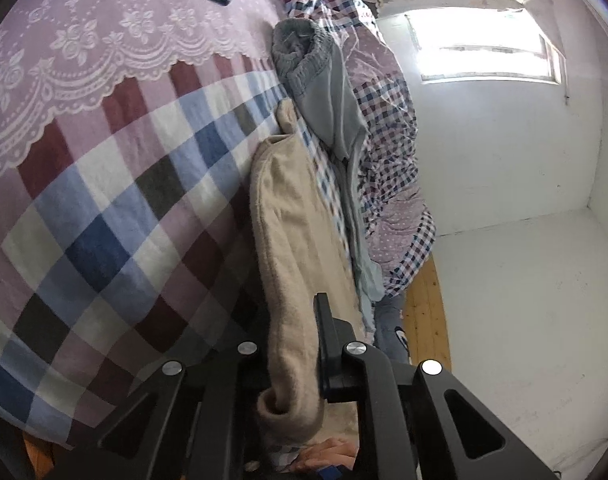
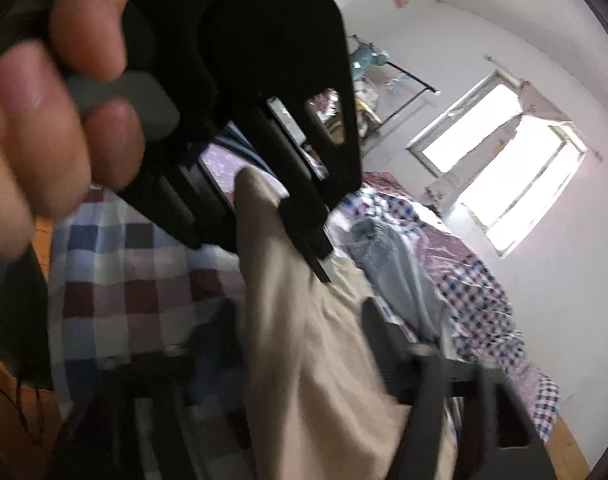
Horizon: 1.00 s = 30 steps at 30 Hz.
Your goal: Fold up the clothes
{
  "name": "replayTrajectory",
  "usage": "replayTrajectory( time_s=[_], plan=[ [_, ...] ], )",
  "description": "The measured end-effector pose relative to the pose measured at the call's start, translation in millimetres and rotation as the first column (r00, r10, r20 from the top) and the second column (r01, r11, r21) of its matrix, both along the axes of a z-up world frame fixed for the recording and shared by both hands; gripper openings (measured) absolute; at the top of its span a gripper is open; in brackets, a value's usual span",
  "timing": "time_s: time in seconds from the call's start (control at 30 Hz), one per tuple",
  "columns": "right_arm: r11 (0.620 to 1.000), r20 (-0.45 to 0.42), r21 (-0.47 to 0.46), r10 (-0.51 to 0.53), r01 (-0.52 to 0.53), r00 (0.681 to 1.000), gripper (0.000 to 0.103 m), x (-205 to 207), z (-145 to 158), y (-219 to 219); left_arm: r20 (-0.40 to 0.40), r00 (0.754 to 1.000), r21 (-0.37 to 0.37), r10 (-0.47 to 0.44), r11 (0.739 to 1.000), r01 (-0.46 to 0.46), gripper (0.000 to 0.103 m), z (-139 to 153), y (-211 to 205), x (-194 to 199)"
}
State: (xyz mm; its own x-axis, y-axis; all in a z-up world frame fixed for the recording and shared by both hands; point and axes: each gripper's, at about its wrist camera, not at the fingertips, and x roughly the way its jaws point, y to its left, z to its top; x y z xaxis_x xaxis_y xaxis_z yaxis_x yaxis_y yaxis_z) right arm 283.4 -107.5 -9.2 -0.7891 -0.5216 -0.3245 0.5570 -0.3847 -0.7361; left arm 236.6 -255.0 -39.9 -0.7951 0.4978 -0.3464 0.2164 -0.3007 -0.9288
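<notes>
Beige garment point(image 1: 292, 240) stretched above checked bed point(image 1: 104, 208), left gripper point(image 1: 294, 352) clamped on one end, right gripper point(image 2: 304, 360) clamped on other; grey clothes point(image 1: 327, 96) far side.

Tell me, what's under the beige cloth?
The checked sheet lies under the beige cloth along its left side. What is beneath its middle is covered. The left gripper grips its near end.
</notes>
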Motion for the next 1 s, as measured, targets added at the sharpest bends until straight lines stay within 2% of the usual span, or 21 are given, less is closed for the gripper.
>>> replayTrajectory(
  time_s=[0.07, 0.3, 0.53, 1.0],
  plan=[
    [0.998, -0.032, 0.025, -0.054, 0.055, 0.998, 0.076, -3.1, -4.5, 4.5, -0.005, 1.000, 0.004, 0.001, 1.000, -0.001, 0.011, 1.7, -1.0, 0.4],
    [0.973, -0.056, 0.062, -0.217, 0.220, 0.975, 0.076, -23.6, -12.0, 29.9, -0.026, 1.000, 0.030, 0.014, 0.999, -0.013, 0.011, 7.4, -7.4, 7.6],
    [0.928, -0.085, 0.101, -0.351, 0.358, 0.933, 0.076, -41.1, -10.7, 75.9, -0.045, 0.999, 0.064, 0.023, 0.998, -0.020, 0.010, 14.5, -10.7, 9.0],
    [0.827, -0.167, 0.163, -0.514, 0.537, 0.842, 0.076, -42.1, -10.2, 194.8, -0.044, 0.996, 0.099, 0.079, 0.992, -0.074, 0.009, 22.7, -12.8, 10.9]
  ],
)
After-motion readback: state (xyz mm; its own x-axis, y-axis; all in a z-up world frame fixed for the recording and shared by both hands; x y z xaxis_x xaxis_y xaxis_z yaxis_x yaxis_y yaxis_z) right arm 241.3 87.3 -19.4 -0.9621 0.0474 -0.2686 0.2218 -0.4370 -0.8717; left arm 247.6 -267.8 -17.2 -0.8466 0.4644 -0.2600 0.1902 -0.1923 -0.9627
